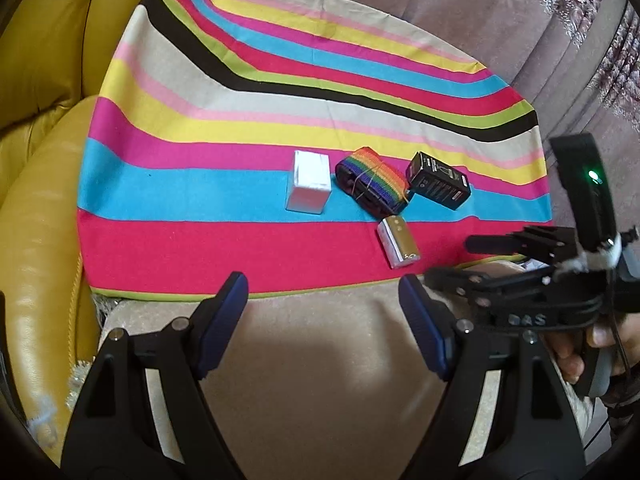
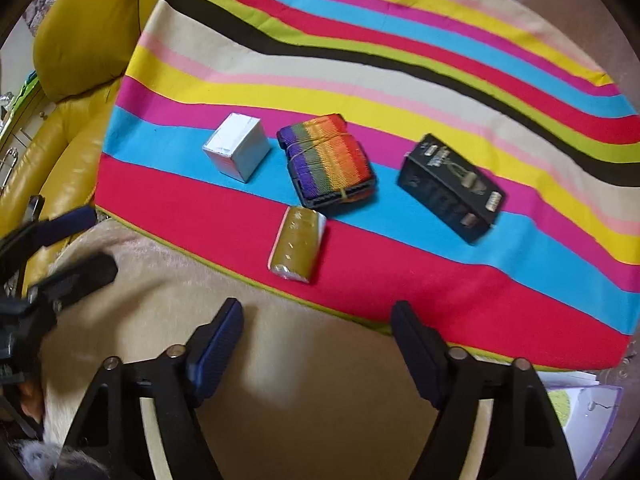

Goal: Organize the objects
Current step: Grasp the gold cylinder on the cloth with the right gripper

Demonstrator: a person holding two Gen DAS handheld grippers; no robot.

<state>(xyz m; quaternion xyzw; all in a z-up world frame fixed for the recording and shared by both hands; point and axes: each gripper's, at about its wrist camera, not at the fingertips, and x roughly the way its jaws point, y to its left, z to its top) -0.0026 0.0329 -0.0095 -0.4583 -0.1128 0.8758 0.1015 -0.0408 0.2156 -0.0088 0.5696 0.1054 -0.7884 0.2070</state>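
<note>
Several small objects lie on a striped cloth (image 1: 200, 192) (image 2: 400, 280). A white cube box (image 1: 309, 181) (image 2: 238, 147) is leftmost. A folded rainbow strap (image 1: 372, 180) (image 2: 328, 160) lies beside it. A black box (image 1: 438, 180) (image 2: 452, 188) is to the right. A gold foil-wrapped block (image 1: 398, 242) (image 2: 297, 244) lies nearest, on the red stripe. My left gripper (image 1: 322, 308) (image 2: 80, 240) is open and empty, short of the cloth's near edge. My right gripper (image 2: 316, 332) (image 1: 456, 264) is open and empty, just short of the gold block.
The cloth covers a beige plush seat (image 1: 320, 360) (image 2: 300, 380). A yellow leather armrest (image 1: 40, 220) (image 2: 80, 40) stands at the left. A pinkish backrest (image 1: 440, 12) rises behind. A purple-edged white item (image 2: 580, 400) lies at the lower right.
</note>
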